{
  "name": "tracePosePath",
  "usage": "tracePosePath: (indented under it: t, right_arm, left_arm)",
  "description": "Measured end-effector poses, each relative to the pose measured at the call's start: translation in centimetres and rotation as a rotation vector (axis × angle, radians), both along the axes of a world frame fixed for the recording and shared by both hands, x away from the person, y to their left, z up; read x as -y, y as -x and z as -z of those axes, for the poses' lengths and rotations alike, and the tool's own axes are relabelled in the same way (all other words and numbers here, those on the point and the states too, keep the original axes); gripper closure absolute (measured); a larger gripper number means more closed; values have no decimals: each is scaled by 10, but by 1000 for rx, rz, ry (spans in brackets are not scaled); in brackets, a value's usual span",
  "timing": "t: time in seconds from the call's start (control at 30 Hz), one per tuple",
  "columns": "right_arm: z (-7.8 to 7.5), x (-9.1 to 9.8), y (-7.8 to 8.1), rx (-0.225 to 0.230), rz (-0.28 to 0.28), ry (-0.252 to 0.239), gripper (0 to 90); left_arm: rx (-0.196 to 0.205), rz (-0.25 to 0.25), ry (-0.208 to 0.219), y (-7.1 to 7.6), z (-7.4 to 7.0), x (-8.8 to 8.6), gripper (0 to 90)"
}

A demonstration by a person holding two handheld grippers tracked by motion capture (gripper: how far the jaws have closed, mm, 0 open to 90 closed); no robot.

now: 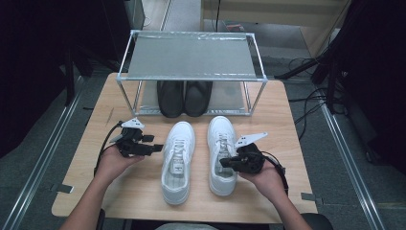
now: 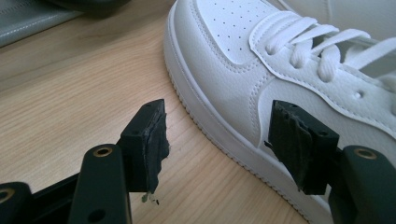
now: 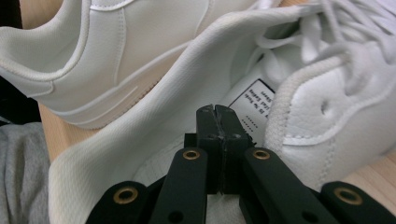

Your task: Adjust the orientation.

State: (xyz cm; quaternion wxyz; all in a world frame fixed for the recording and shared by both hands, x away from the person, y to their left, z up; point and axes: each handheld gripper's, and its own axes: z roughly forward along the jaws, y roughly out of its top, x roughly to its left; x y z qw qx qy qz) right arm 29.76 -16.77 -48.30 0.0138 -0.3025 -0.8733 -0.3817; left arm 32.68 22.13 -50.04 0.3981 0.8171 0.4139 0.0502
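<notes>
Two white sneakers side by side on the wooden table [image 1: 282, 120], toes toward the shoe rack [image 1: 191, 55], a black pair [image 1: 185, 97] already on its lower shelf.

Right gripper [image 1: 229, 163]: jaws pressed fully together, tips down inside the mouth of the right sneaker [image 1: 221, 155]. In the right gripper view, collar lining rising on both sides of the closed jaws, the tongue label just ahead of the tips; nothing visibly pinched between the pads. Left sneaker [image 3: 88, 60] lying beyond, off to that gripper's left.

Left gripper [image 2: 217, 144]: jaws wide apart, holding nothing, pointed at the outer flank of the left sneaker [image 1: 177, 160]. Sole edge directly ahead, between and a little past the tips, not yet touched.

Likely step: taking hold of each shoe for a lift onto the rack.

To do it well:
- Right side: part the jaws first, then set one pad inside the collar and one outside, on the firm padded rim rather than the loose lining or the tongue.
- Left side: carry the open jaws up over the collar or heel rather than the smooth side panel, a poor spot for a secure bite.
- Close firmly before lifting; keep each shoe level and toe-forward.
- Mind the rack's front bar on approach, and the black pair behind.
</notes>
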Motion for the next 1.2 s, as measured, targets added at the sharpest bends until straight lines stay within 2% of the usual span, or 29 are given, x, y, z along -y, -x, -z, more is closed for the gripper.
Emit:
tracePosePath:
  t: [0.17, 0.27, 0.33, 0.4, 0.47, 0.53, 0.57, 0.63, 0.73, 0.97, 1.03, 1.2]
  right_arm:
    - [0, 11, 4, -12, 30, 4, 900]
    - [0, 15, 5, -22, 45, 0, 900]
    - [0, 15, 6, -18, 41, 5, 900]
    - [-3, 15, 8, -12, 31, 8, 900]
    - [-9, 18, 10, 14, 23, -23, 900]
    - [-19, 22, 12, 46, 42, -63, 900]
    - [-25, 26, 13, 78, 59, -79, 900]
    - [-32, 31, 13, 123, 87, -86, 900]
    - [-32, 38, 7, 139, 135, -86, 900]
    - [-13, 49, -23, 84, 213, -32, 900]
    - [-8, 48, -29, 75, 220, -18, 898]
    - [2, 44, -45, 33, 238, 5, 895]
  left_arm:
    - [4, 20, -3, -6, -1, 6, 383]
    - [16, 20, 13, -8, 0, 9, 386]
    - [14, 19, 18, -9, 0, 9, 387]
    - [8, 24, 6, -11, -1, 10, 388]
    - [13, 21, 14, -11, -2, 10, 389]
    - [7, 25, 2, -11, -1, 10, 399]
    - [6, 22, -5, -11, -2, 11, 406]
    - [28, 3, -4, -9, -5, 11, 466]
    - [45, -3, 6, -5, -9, 11, 538]
    - [-17, 36, 5, 0, -8, 12, 753]
    - [-22, 43, 13, 3, -7, 13, 787]
    - [-31, 40, 0, 9, -4, 12, 792]
